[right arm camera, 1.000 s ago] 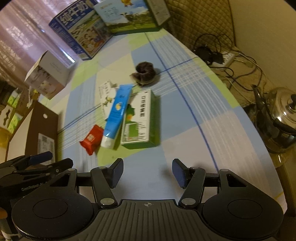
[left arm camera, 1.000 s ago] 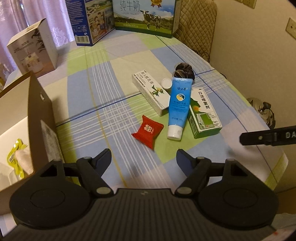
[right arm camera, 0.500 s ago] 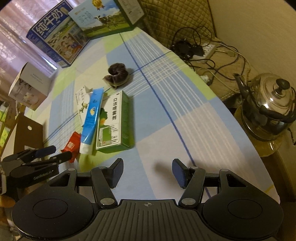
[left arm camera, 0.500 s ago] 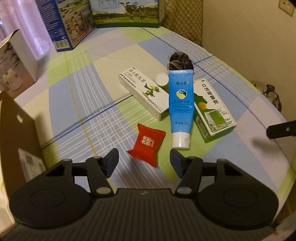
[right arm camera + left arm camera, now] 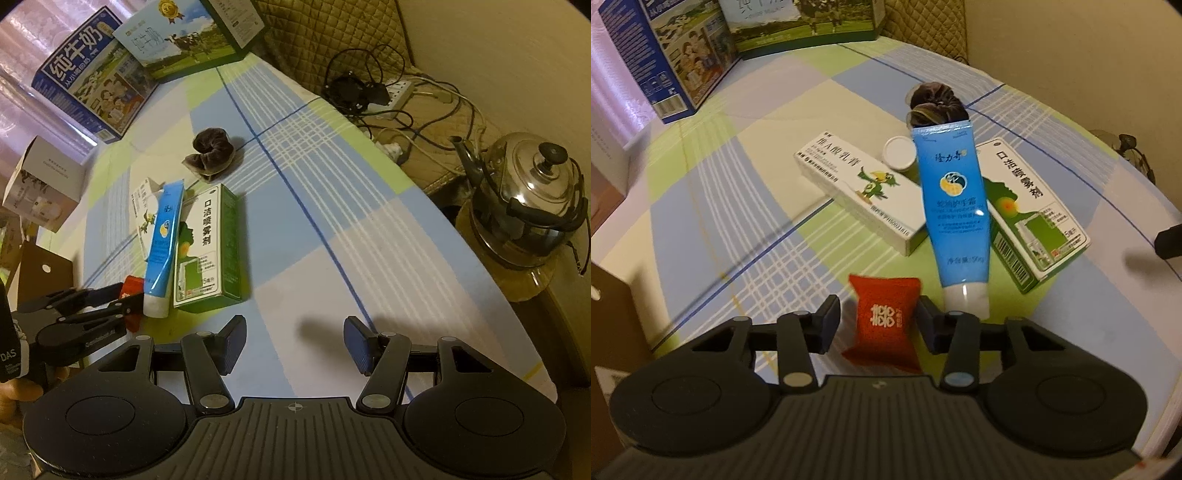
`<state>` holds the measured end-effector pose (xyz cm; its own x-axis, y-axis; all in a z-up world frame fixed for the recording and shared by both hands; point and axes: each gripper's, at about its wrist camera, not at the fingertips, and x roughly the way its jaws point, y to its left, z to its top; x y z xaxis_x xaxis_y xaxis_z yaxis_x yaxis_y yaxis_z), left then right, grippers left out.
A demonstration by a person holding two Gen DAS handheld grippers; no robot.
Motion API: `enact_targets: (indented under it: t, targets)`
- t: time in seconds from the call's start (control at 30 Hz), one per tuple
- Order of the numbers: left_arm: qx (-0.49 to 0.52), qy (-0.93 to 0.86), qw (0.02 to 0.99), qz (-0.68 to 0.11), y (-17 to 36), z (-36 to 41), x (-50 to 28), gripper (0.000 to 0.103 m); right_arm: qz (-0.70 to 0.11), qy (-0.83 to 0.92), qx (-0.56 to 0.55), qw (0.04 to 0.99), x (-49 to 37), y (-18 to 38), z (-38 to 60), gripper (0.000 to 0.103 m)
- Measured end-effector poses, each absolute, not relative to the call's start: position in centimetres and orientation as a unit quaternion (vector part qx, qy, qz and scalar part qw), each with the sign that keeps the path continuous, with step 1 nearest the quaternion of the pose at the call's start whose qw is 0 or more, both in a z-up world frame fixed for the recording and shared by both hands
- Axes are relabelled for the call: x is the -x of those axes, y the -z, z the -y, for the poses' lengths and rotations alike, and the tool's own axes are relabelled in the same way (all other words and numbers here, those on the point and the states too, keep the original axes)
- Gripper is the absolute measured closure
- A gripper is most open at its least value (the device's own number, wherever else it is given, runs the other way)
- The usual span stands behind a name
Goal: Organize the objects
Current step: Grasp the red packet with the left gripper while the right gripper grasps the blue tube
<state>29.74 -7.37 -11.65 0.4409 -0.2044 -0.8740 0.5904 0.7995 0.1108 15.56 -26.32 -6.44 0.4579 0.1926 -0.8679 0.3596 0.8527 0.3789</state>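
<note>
A small red packet (image 5: pixel 882 325) with a white emblem lies on the checked tablecloth (image 5: pixel 738 229), between the fingers of my left gripper (image 5: pixel 878 308). Its jaws are closing: the right pad is at the packet's edge and a narrow gap remains at the left pad. Just beyond lie a blue tube (image 5: pixel 956 206), a white box (image 5: pixel 860 192), a green-and-white box (image 5: pixel 1030 206), a white cap (image 5: pixel 899 152) and a dark scrunchie (image 5: pixel 932 103). My right gripper (image 5: pixel 293 339) hovers open over bare cloth, right of the green-and-white box (image 5: pixel 207 251). The left gripper (image 5: pixel 122 299) shows at that view's left.
A brown cardboard box (image 5: pixel 613 314) stands at the left table edge. Milk cartons (image 5: pixel 92 81) line the back, with a white box (image 5: pixel 44 188) near them. Off the table's right side are a steel kettle (image 5: pixel 532 199) and a power strip with cables (image 5: pixel 391 92).
My left gripper has come down and forward over the red packet, and its jaws have narrowed around it. The right gripper stays open and has shifted only slightly.
</note>
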Motion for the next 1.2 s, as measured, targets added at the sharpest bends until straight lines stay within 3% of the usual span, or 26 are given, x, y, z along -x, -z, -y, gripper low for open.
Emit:
enact_targets:
  t: [0.07, 0.17, 0.57, 1.13, 1.2]
  targets:
    - [-0.202, 0.250, 0.822, -0.469, 11.7, 7.4, -29.7, 0.077, -0.517, 0.045, -0.264, 0.813, -15.9, 6.4, 25.9, 0.047]
    - [-0.195, 0.246, 0.826, -0.467, 11.6, 7.0, -29.5, 0.080, -0.512, 0.031, -0.257, 0.819, -16.5, 6.1, 24.9, 0.047]
    - [-0.116, 0.164, 0.855, -0.478, 9.5, 1.7, -28.5, 0.081, -0.478, -0.080, -0.221, 0.847, -21.4, 5.6, 16.3, 0.048]
    - [-0.082, 0.140, 0.852, -0.497, 9.9, -0.7, -30.1, 0.081, -0.529, 0.005, -0.182, 0.829, -26.7, 10.0, 12.6, 0.052]
    - [-0.080, 0.141, 0.851, -0.500, 10.1, -0.9, -30.2, 0.081, -0.525, 0.013, -0.156, 0.836, -27.1, 9.9, 12.1, 0.056]
